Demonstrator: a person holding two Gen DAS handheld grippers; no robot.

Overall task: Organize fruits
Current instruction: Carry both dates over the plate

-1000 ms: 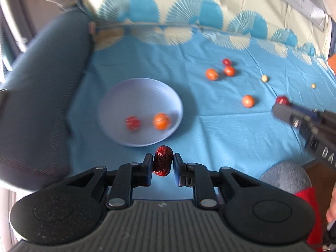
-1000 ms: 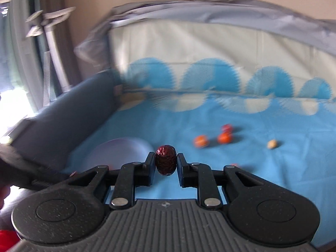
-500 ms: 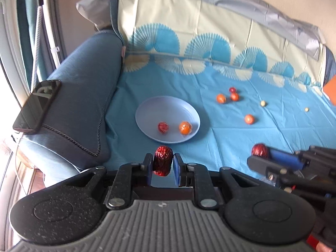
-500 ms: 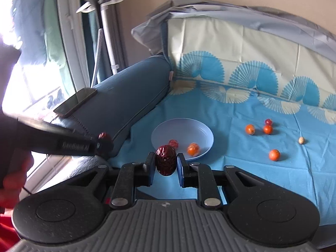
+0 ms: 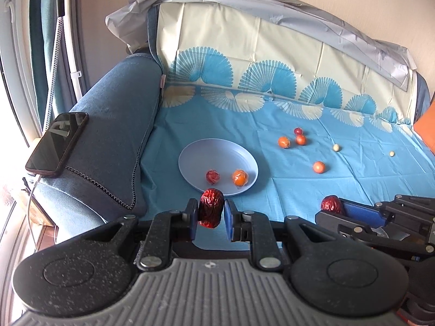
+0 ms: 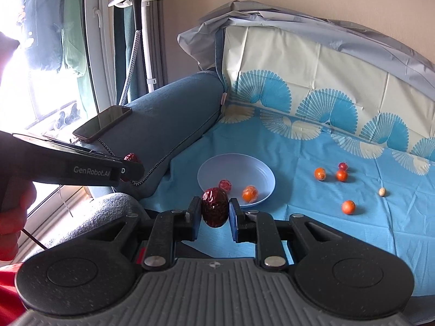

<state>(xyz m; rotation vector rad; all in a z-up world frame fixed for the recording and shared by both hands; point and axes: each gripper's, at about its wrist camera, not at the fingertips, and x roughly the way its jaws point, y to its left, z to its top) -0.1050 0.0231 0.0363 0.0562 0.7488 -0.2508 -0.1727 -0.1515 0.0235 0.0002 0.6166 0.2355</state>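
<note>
Left wrist view: a sofa (image 5: pixel 114 125) covered by a blue cloth (image 5: pixel 339 190), with a phone (image 5: pixel 57 144) on its armrest. On the cloth sits a lilac bowl (image 5: pixel 214 152) holding a red date (image 5: pixel 212 176) and an orange fruit (image 5: pixel 239 177). Three small orange fruits (image 5: pixel 318 167) and a red one lie well apart from it, farther right. The left gripper (image 5: pixel 211 214) is clenched on a dried date (image 5: pixel 211 212); the right gripper (image 6: pixel 214 214) likewise grips another date (image 6: pixel 214 210), both short of the bowl.
</note>
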